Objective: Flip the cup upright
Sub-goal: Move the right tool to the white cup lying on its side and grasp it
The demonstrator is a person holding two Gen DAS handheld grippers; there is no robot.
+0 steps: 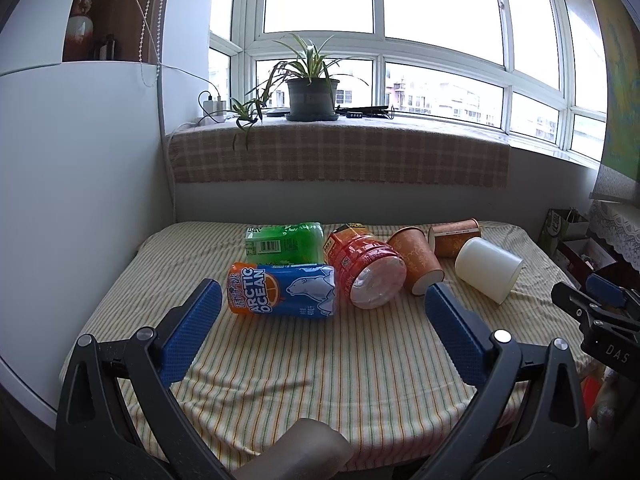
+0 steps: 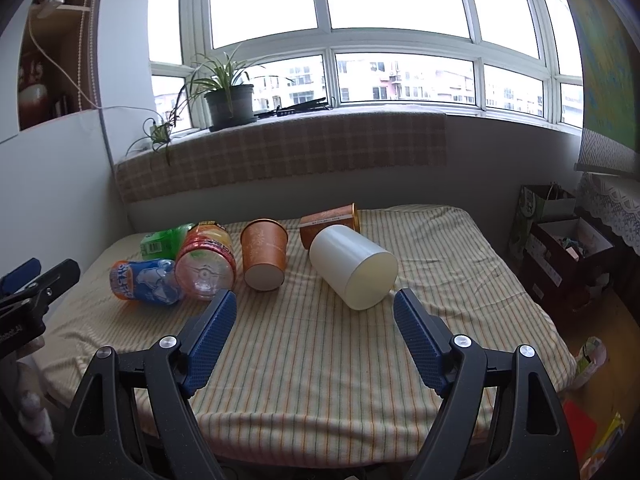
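A white cup [image 2: 352,266] lies on its side on the striped tablecloth, its flat base toward me; it also shows in the left wrist view [image 1: 488,264]. An orange paper cup [image 2: 265,255] lies tipped beside it, base toward me, seen too in the left wrist view [image 1: 416,260]. A second orange cup [image 2: 330,220] lies on its side behind them. My right gripper [image 2: 314,308] is open and empty, just short of the white cup. My left gripper [image 1: 322,300] is open and empty, in front of the bottles.
A blue Arctic Ocean bottle [image 1: 282,288], a red bottle [image 1: 364,268] and a green bottle [image 1: 286,242] lie on the table's [image 2: 320,368] left half. A potted plant [image 1: 312,94] stands on the windowsill. Boxes and bags [image 2: 560,248] sit on the floor at right.
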